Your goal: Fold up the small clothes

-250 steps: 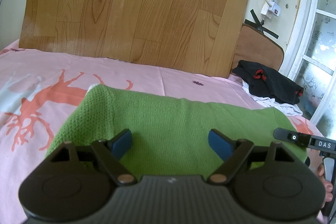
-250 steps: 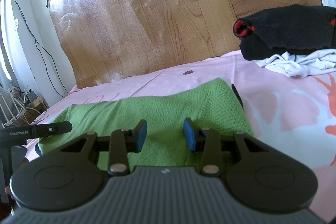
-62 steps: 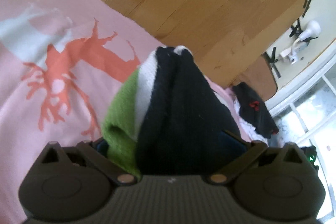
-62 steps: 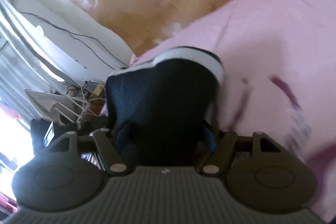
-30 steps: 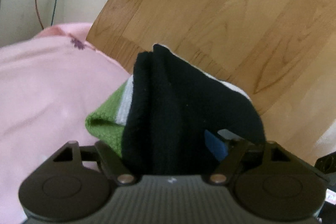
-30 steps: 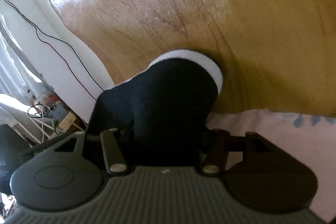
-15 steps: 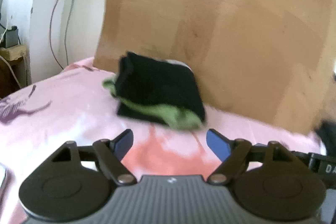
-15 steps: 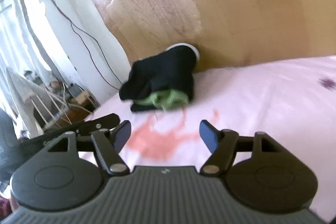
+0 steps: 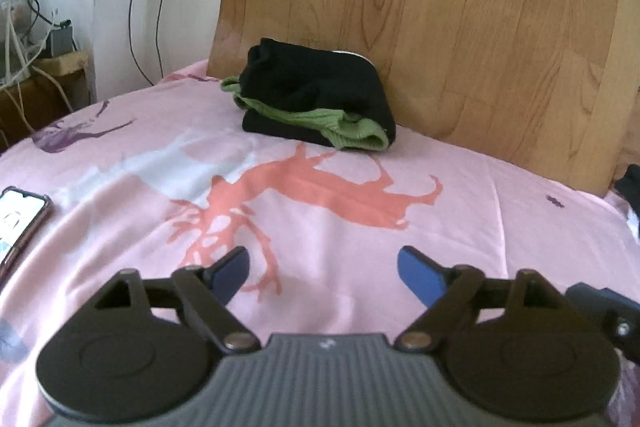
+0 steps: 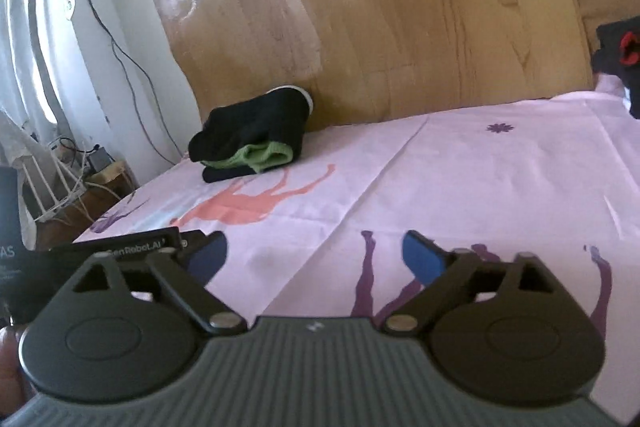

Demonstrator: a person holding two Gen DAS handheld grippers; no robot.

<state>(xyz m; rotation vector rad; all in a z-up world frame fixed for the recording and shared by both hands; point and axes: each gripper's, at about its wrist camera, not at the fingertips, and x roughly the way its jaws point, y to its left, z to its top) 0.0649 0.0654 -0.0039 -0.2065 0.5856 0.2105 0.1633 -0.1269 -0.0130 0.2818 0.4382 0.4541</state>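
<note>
1. Both claws hang empty above the pink bedsheet printed with coral and purple deer [image 9: 472,227]: the left gripper [image 9: 322,269] has its blue-padded fingers spread wide apart, gripping nothing.
2. Equally wide apart stand the fingers of the right gripper [image 10: 314,257], with only bare sheet between them.
3. The folded black-and-green knit garment [image 9: 316,99] lies on the bed near its far left corner, well apart from both grippers.
4. Its black layers wrap a green knit layer that pokes out along the near side, and a thin white edge shows at the back.
5. The bundle's rear sits just beside, perhaps touching, the wood-grain panel [image 9: 460,11] that leans up along the bed's far edge; contact cannot be confirmed.
6. In the right wrist view the same bundle [image 10: 256,143] appears beside the panel's left end [image 10: 360,7].
7. A smartphone with a lit screen [image 9: 18,223] lies at the bed's left edge.
8. A dark pile of clothes with a red patch [image 10: 620,59] sits at the far right edge of the bed.
</note>
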